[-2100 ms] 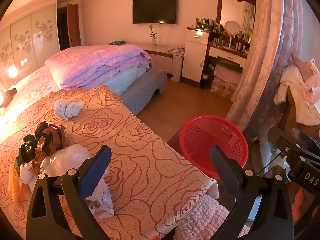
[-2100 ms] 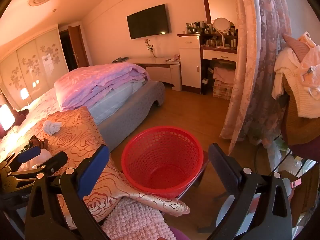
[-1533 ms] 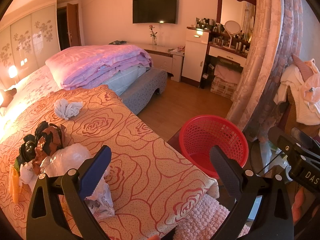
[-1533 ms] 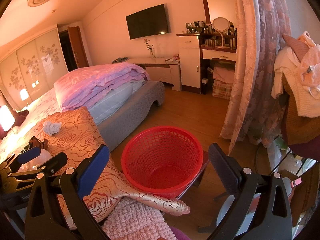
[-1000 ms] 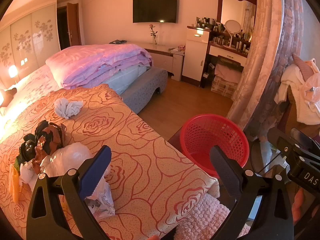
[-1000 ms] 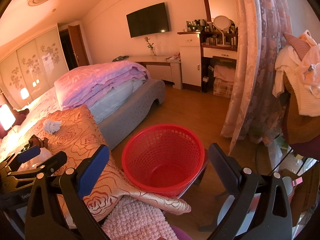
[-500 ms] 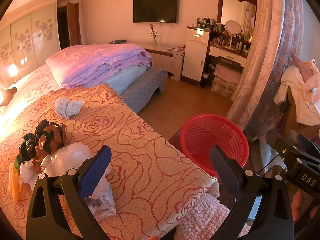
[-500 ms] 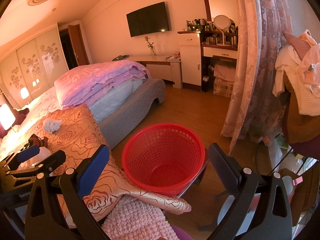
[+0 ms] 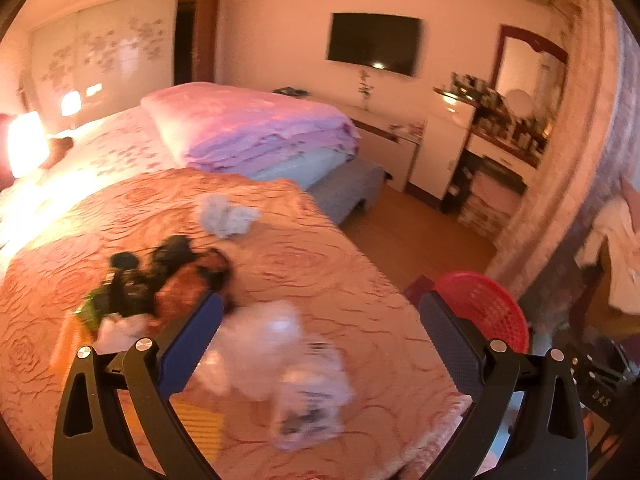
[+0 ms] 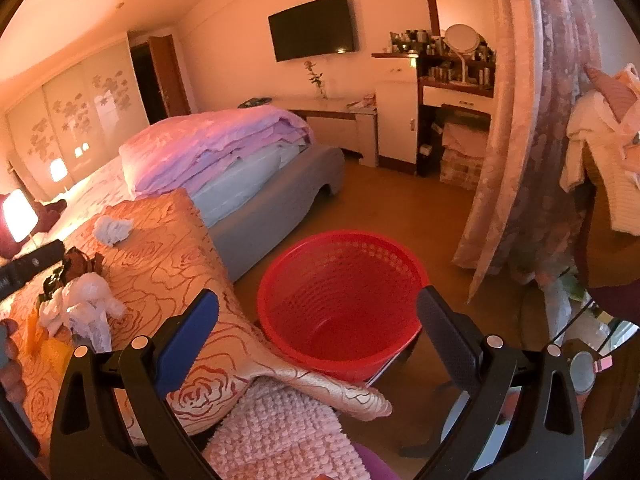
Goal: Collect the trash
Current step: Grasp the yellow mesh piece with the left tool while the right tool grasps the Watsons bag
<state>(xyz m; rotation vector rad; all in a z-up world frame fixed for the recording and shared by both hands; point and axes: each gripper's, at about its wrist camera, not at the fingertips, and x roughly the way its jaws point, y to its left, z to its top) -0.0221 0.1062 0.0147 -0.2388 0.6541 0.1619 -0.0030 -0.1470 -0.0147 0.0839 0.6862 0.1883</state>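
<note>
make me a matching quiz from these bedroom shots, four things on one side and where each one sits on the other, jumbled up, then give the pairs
Things:
1. red basket
2. crumpled white tissue
3. clear plastic bag
4. television

Places:
A. mounted on the far wall
B. on the orange bedspread, far end, apart from the trash pile
C. beside the bed's corner, between the open right gripper's fingers in its view
D. on the bedspread right ahead of the open left gripper

Pairs: 1-C, 2-B, 3-D, 4-A
</note>
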